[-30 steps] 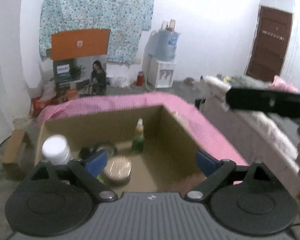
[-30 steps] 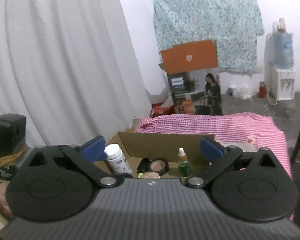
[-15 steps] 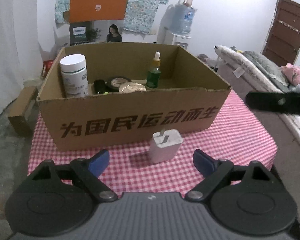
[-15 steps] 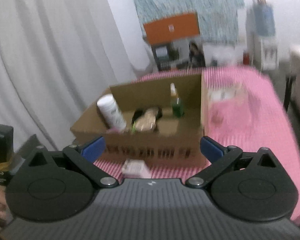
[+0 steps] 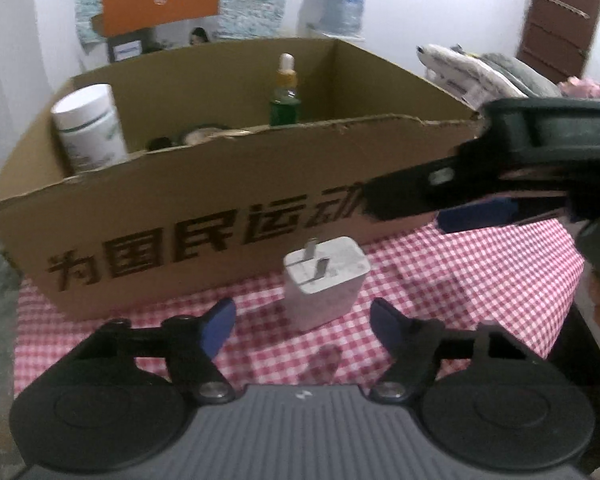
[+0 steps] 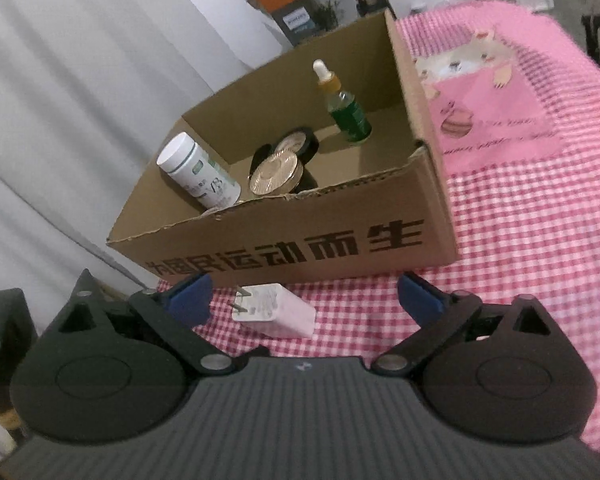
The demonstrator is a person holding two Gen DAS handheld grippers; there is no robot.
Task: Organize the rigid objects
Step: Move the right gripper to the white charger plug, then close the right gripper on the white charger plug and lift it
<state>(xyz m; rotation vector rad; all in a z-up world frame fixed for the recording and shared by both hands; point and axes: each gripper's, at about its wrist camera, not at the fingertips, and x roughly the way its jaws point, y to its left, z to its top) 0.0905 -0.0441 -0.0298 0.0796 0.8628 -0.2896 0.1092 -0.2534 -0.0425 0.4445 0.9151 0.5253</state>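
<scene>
Both grippers have dropped from above the cardboard box (image 5: 228,200) to tabletop level in front of it since a second ago. Largest to smallest: pink checked tablecloth (image 6: 540,248), then the box, printed with bold black Chinese characters, "运动而生" readable in the right wrist view. Inside are standing a white pill bottle (image 6: 198,176), its label too blurred to read, and a green dropper bottle (image 6: 346,108). Just before the box is lying a white charger plug (image 5: 324,280), prongs facing the box wall. Left gripper (image 5: 302,318) is closing, plug between its fingers, seemingly untouched. Right gripper (image 6: 304,300) is closing too, fingers wide apart.
</scene>
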